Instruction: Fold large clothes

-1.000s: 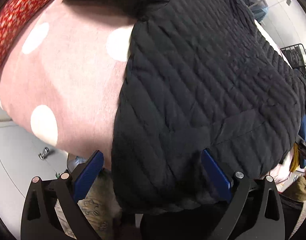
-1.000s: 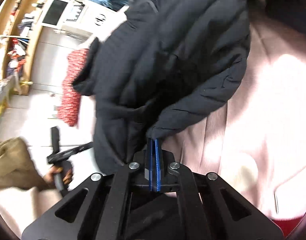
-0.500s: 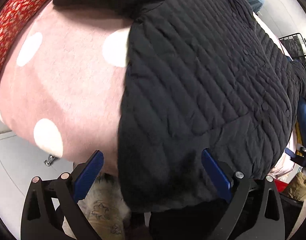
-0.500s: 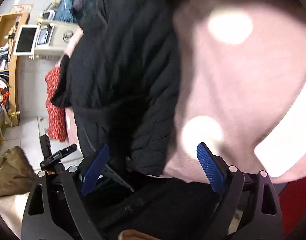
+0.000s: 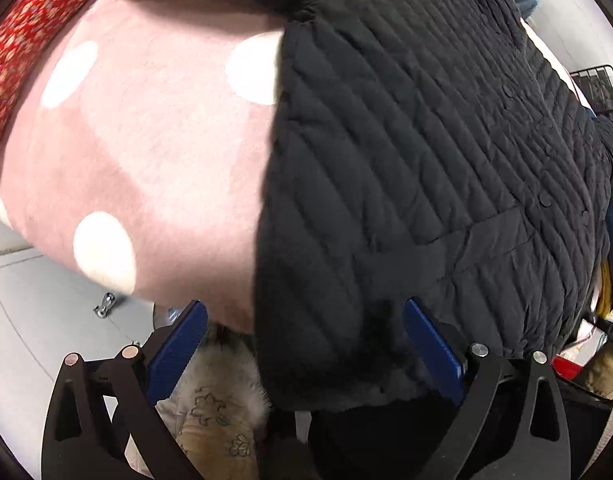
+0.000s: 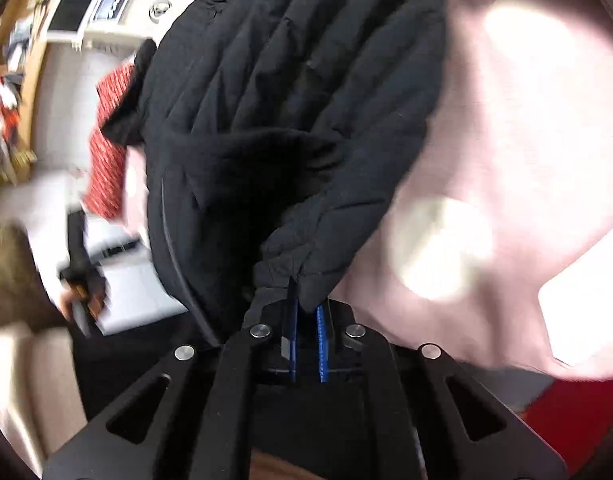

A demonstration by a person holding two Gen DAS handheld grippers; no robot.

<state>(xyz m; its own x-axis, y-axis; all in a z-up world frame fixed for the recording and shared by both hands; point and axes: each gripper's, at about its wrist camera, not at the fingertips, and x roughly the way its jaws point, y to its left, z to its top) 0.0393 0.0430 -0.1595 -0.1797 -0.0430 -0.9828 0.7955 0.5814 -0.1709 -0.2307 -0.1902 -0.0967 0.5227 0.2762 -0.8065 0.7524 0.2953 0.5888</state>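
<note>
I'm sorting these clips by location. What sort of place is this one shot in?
Probably a lived-in home room. A black quilted jacket lies on a pink blanket with white dots, wooden shelves crammed with odds and ends line one wall, and a white appliance with a dark panel stands beside them.

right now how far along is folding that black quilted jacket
Early. Done: the black quilted jacket lies spread on the pink polka-dot cover. In hand: the right tool is shut on the jacket's sleeve cuff; the left tool is open, its pads straddling the hem without pinching it. Left: no finished fold shows, so sleeves and body remain.
</note>
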